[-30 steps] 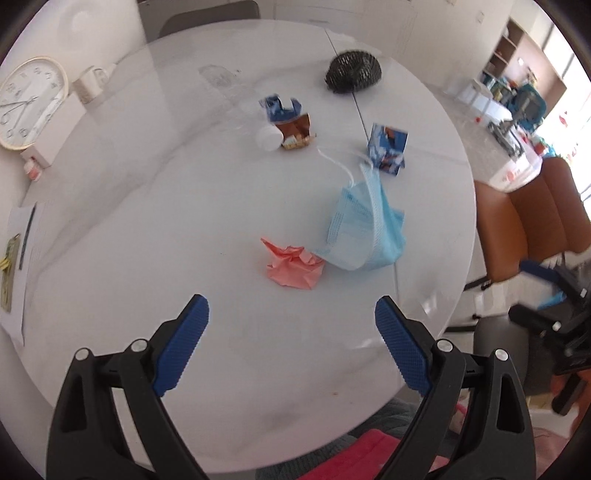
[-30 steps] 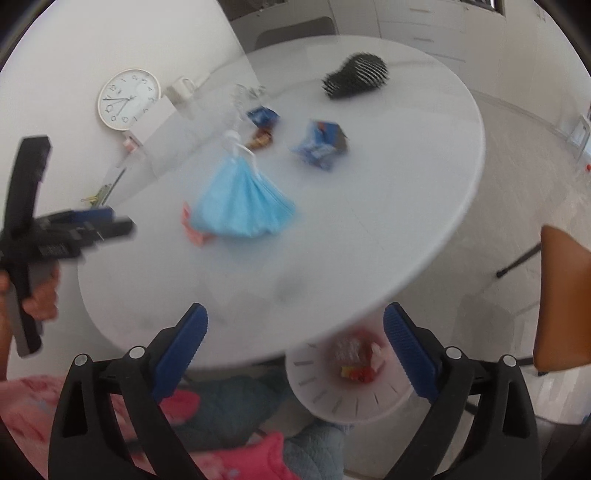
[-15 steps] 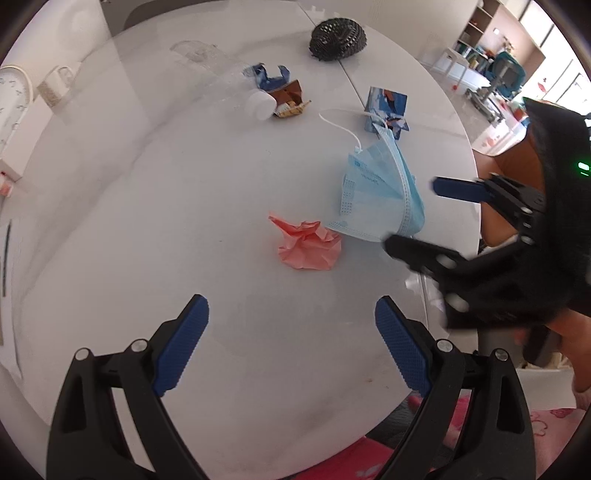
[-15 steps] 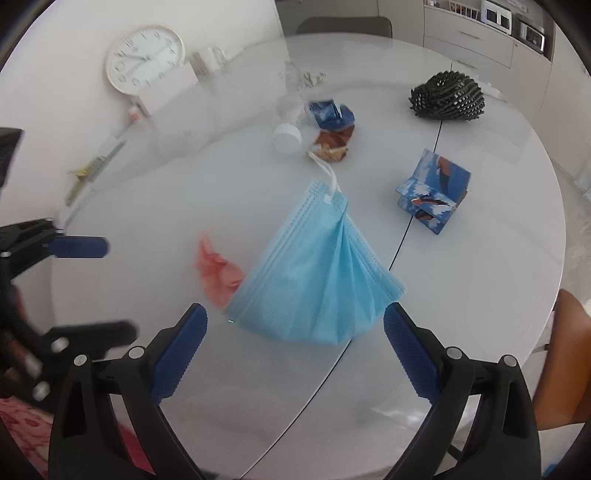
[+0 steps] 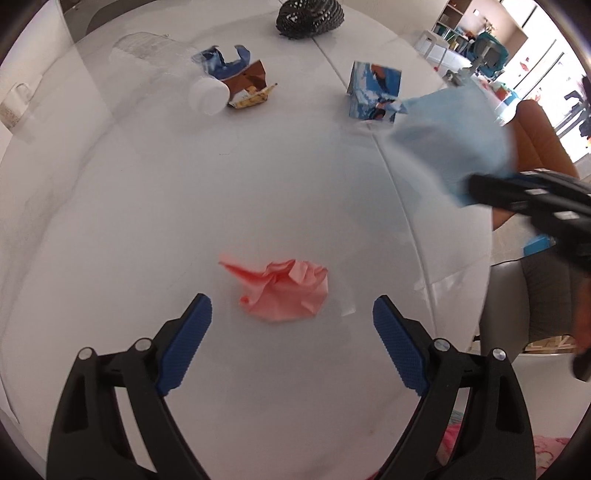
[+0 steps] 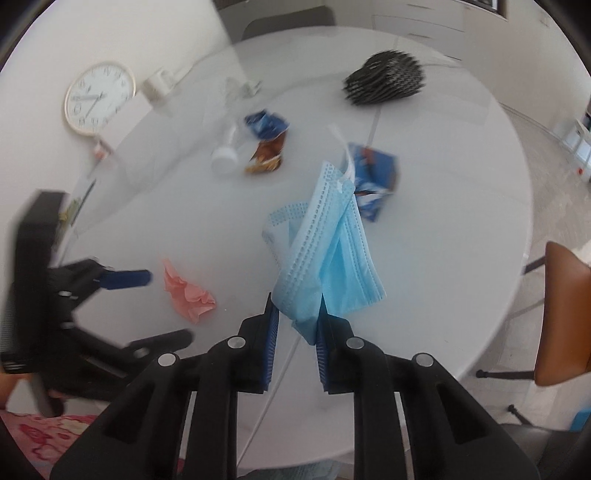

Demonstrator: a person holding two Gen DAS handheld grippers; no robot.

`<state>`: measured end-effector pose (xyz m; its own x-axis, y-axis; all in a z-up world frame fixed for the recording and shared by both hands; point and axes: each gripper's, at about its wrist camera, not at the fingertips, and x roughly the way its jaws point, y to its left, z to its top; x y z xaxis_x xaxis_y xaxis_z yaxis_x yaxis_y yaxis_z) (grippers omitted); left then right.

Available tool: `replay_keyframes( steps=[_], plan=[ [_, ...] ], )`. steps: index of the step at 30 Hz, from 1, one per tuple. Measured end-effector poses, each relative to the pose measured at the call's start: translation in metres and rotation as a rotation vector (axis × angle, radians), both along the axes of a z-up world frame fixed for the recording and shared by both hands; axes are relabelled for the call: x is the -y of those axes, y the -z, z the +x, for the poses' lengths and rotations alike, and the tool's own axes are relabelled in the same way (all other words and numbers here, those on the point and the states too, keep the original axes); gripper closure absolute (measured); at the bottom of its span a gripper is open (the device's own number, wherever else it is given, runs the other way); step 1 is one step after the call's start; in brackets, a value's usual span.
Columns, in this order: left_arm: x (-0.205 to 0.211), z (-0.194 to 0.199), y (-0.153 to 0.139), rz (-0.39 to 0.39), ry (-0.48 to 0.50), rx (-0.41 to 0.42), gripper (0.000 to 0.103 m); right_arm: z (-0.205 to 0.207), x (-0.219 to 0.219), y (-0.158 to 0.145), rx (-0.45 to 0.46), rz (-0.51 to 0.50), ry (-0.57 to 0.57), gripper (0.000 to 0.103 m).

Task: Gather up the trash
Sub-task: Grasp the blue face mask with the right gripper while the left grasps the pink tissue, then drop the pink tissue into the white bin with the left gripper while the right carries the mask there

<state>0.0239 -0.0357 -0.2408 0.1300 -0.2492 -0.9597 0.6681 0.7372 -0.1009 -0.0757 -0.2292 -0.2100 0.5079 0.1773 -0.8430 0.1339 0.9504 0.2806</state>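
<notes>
Mask point(image 6: 325, 254), pale blue, hangs pinched by its lower corner in the right gripper point(image 6: 295, 325), whose jaws are clenched on it at lower centre of the right wrist view; its ear loop trails upward over the carton point(image 6: 375, 184). In the left wrist view the mask point(image 5: 454, 136) shows blurred at the right side, over the table's right rim and in front of the orange chair point(image 5: 543, 144).

Left gripper point(image 5: 291, 325) sits released, jaws spread wide, at the bottom of its own view, with the pink tissue point(image 5: 284, 288) just beyond its blue pads on bare white table point(image 5: 184, 192). Wide bare tabletop lies around the tissue on all sides.

Toward the top of the left view lie a wrapper point(image 5: 251, 85) touching a white cap point(image 5: 207, 96), the carton point(image 5: 373, 90) near the centre seam, and a black mesh basket point(image 5: 310, 16) at the far edge. A clock point(image 6: 98, 98) leans at upper left of the right view, beyond the table's rim.
</notes>
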Motion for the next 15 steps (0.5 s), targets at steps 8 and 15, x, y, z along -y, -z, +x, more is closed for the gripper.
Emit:
replay_keyframes(
  steps=[8,15],
  plan=[
    [0.008,0.004,0.012,0.026,-0.04,-0.002,0.045,-0.032,0.036,-0.024,0.032,0.02,0.069,0.084],
    [0.008,0.002,0.008,0.027,-0.058,0.012,0.058,-0.062,0.057,-0.029,0.034,0.027,0.105,0.084]
  ],
)
